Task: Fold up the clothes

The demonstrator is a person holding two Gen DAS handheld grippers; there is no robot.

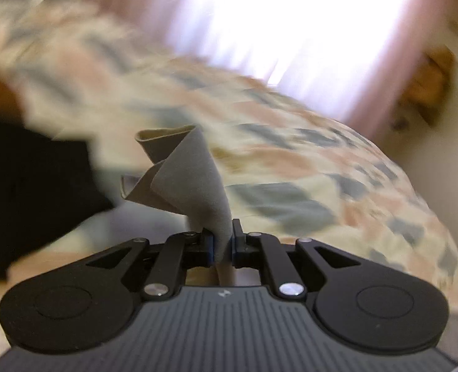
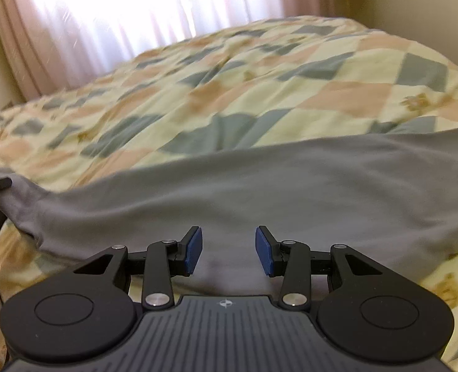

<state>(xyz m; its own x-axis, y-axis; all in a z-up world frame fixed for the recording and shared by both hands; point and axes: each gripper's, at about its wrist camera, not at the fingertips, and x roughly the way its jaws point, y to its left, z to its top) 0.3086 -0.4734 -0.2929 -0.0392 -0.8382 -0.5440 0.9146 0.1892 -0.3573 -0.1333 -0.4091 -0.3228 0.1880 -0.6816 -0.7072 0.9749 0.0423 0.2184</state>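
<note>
On the checked quilt (image 2: 259, 71) a grey garment (image 2: 259, 186) is spread; its corner is clamped by the left gripper (image 1: 223, 241), while the right gripper (image 2: 229, 251) is held apart over it

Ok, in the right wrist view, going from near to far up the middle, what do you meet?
Right gripper, open, with blue pads → grey garment spread across the bed → checked bedspread → pink curtain at the bright window.
</note>
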